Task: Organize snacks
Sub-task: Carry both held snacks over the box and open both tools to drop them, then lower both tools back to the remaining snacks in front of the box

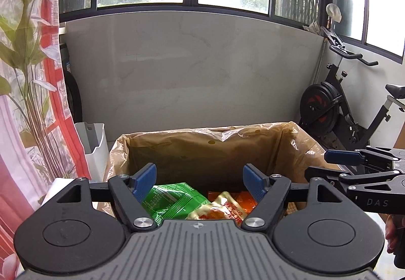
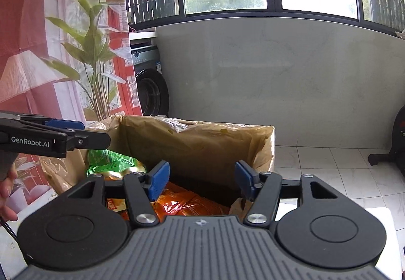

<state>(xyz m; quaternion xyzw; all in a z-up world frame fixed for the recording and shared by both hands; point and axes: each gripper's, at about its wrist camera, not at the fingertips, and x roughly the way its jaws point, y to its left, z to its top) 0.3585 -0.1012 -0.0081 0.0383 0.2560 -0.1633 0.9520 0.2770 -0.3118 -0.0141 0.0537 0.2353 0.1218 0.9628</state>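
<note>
A cardboard box lined with a clear plastic bag (image 1: 202, 146) (image 2: 202, 143) stands on the floor below both grippers. Inside lie a green snack packet (image 1: 174, 200) (image 2: 111, 161), a gold and red packet (image 1: 220, 209) and orange packets (image 2: 187, 204) (image 1: 243, 200). My left gripper (image 1: 200, 182) hovers over the box's near edge, jaws open, nothing between the blue pads. My right gripper (image 2: 202, 182) hangs beside it, also open and empty. Each gripper shows in the other's view, the right gripper (image 1: 339, 157) at the right edge, the left gripper (image 2: 68, 125) at the left edge.
A patterned curtain (image 1: 30, 77) hangs at the left. A white bin (image 1: 93, 146) stands beside the box. An exercise bike (image 1: 336, 103) stands at the right, a washing machine (image 2: 149, 82) behind the curtain. A grey wall (image 1: 189, 72) under windows backs the tiled floor (image 2: 329, 173).
</note>
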